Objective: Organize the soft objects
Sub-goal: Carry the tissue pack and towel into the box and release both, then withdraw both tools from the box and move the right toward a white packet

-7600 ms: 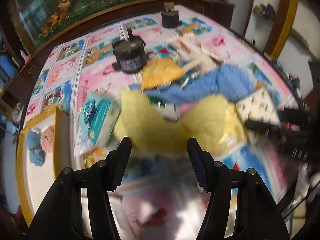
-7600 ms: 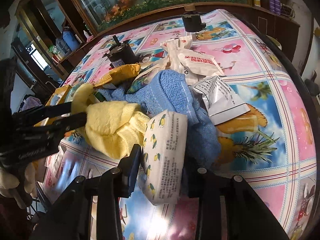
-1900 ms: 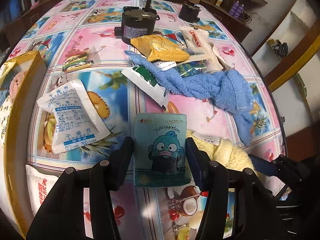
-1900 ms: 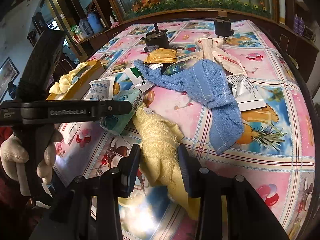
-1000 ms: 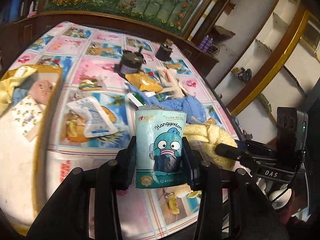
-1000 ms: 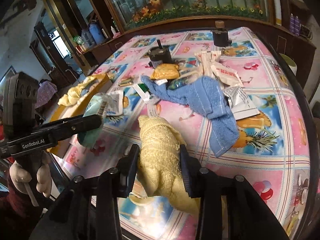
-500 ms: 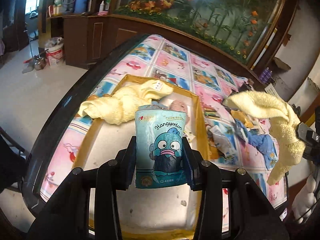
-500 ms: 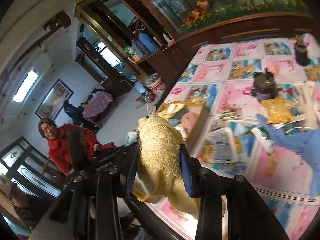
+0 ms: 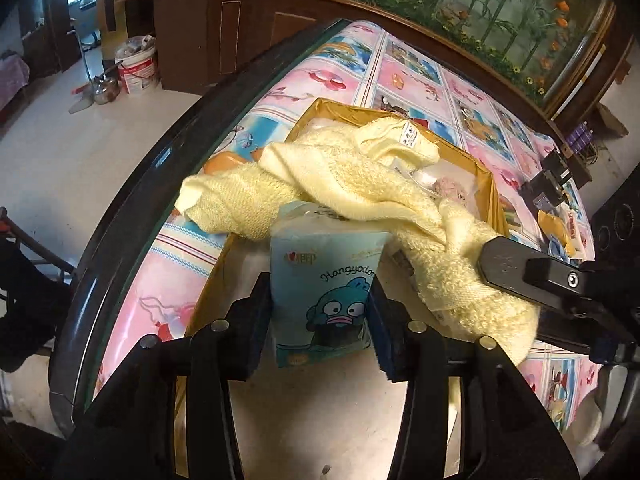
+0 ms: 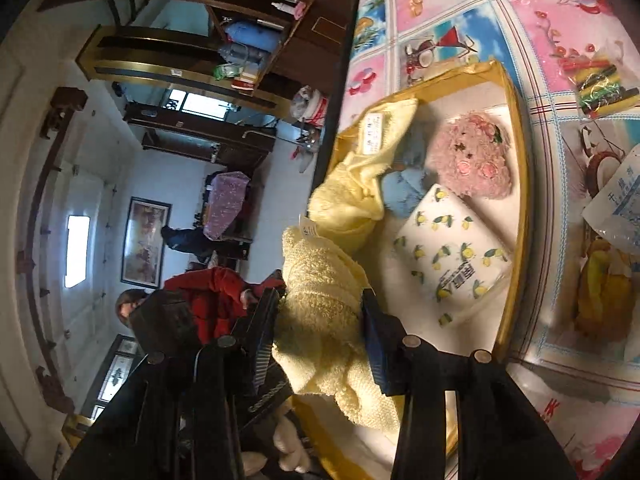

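Over the yellow-rimmed cardboard box (image 9: 486,184) on the cartoon-print surface (image 9: 404,76): left gripper (image 9: 320,320), jaws just widening, pale-blue cartoon tissue pack (image 9: 326,284) between them, seemingly being released. Right gripper (image 10: 320,320) clamped on fluffy yellow towel (image 10: 324,296), beside another yellow towel (image 10: 356,184) in box. Drop-off step; next likely release both inside box, withdraw.

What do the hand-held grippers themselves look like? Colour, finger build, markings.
Both are matte black plastic. The left hand-held gripper has two flat fingers with round silver fasteners on the linkages; its right pad looks dark blue. The right hand-held gripper matches: ribbed left pad, blue right pad. No cables visible.
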Motion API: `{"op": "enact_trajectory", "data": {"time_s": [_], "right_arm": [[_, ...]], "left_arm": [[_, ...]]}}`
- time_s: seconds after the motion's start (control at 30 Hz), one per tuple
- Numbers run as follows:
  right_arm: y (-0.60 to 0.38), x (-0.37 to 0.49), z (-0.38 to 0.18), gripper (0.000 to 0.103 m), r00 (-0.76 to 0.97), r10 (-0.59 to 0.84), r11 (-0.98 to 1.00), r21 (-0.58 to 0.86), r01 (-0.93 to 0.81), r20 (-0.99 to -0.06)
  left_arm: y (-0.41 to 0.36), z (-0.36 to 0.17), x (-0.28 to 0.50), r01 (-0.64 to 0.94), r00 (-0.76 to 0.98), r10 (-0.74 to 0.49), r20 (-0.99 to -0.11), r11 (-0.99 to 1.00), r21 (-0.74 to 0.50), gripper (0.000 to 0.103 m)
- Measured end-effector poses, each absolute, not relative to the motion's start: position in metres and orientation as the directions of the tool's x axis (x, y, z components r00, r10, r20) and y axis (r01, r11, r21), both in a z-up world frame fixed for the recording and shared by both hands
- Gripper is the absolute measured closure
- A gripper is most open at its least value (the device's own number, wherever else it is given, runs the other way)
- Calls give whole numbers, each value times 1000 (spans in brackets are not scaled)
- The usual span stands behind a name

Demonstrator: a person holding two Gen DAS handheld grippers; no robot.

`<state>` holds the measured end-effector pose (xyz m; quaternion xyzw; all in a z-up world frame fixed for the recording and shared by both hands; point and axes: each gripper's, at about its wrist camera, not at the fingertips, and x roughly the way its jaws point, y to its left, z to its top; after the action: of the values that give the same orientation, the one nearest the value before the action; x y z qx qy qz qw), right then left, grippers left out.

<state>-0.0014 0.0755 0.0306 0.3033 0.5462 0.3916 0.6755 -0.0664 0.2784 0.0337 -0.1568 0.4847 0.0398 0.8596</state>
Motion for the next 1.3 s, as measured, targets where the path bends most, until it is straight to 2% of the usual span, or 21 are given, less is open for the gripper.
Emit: {"op": "enact_trajectory", "data": {"time_s": [0.23, 0.47, 0.6, 0.67, 0.73, 0.8, 0.97, 1.07, 1.13, 1.3], "right_arm": [[88, -14, 50, 57, 205, 759, 647, 682, -342, -618], [81, -13, 67, 55, 293, 734, 675, 609, -417, -613], [58, -16, 82, 55, 344, 726, 685, 578, -443, -595], [44, -20, 87, 55, 374, 713, 699, 556, -450, -593], [30, -25, 90, 55, 391, 706, 706, 546, -451, -590], [14, -31, 93, 55, 406, 700, 712, 535, -455, -587], [-47, -43, 100, 55, 489, 660, 752, 508, -421, -571], [-90, -47, 101, 55, 543, 617, 785, 498, -368, -570], [-116, -51, 96, 55, 575, 576, 813, 482, -327, -581], [-154, -55, 73, 55, 575, 532, 837, 485, -251, -621]], "left_arm": [[286, 41, -76, -250, 525, -105, -844, 930, -271, 54], [290, 49, -84, -278, 535, -80, -841, 924, -265, 54], [283, 55, -90, -285, 539, -8, -842, 939, -192, 54], [277, 59, -92, -283, 543, 67, -837, 953, -107, 54], [268, 61, -91, -255, 545, 112, -831, 966, -37, 50], [267, 63, -92, -254, 545, 108, -831, 966, -41, 50], [265, 91, -113, -324, 633, 187, -751, 945, -38, 50], [250, 109, -128, -267, 707, 122, -697, 958, -103, 50], [230, 115, -134, -171, 736, 19, -677, 972, -158, 50], [165, 103, -133, 53, 699, -207, -685, 970, -238, 50]]}}
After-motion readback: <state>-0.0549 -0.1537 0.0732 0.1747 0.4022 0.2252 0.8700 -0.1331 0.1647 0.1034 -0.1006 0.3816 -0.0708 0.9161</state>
